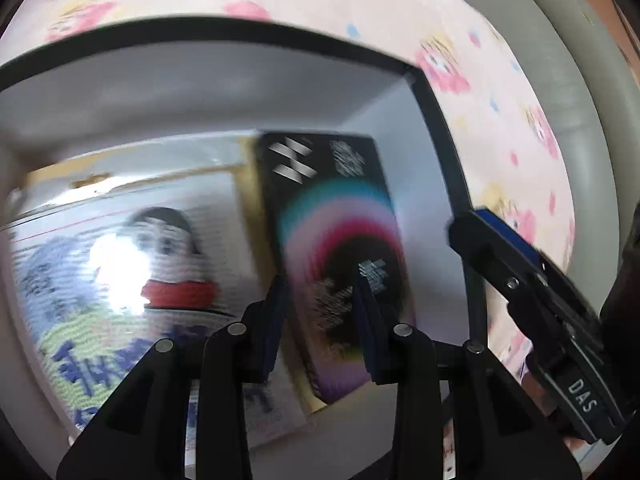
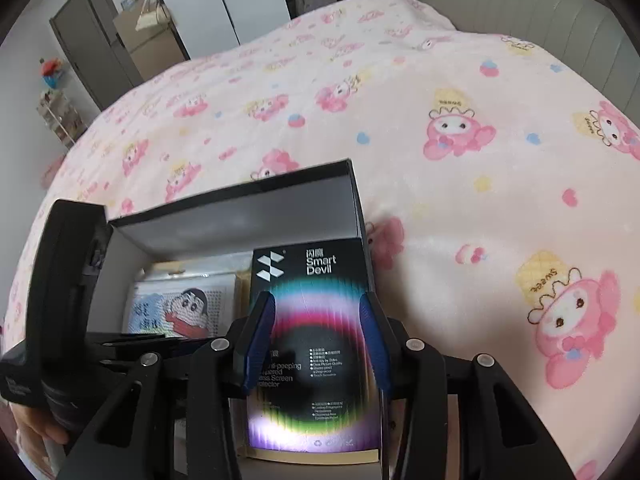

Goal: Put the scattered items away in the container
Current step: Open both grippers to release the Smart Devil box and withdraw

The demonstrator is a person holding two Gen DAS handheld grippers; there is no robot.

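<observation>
A black box with white inner walls [image 1: 432,92] [image 2: 240,220] stands on the bed. Inside lie a cartoon craft kit in clear wrap [image 1: 120,280] [image 2: 176,312] and a black Smart Devil screen protector box [image 1: 336,240] [image 2: 316,340] with a rainbow ring. My left gripper [image 1: 322,320] hovers open above the screen protector box, fingers apart and holding nothing. My right gripper [image 2: 316,340] is open over the same box, its blue pads [image 2: 260,332] on either side of it; whether they touch it is unclear. It shows at the right of the left wrist view [image 1: 532,300].
The pink cartoon-print blanket [image 2: 440,160] covers the bed around the box. A grey padded headboard [image 2: 540,12] runs along the far right. Wardrobes and a shelf [image 2: 100,48] stand beyond the bed at the left.
</observation>
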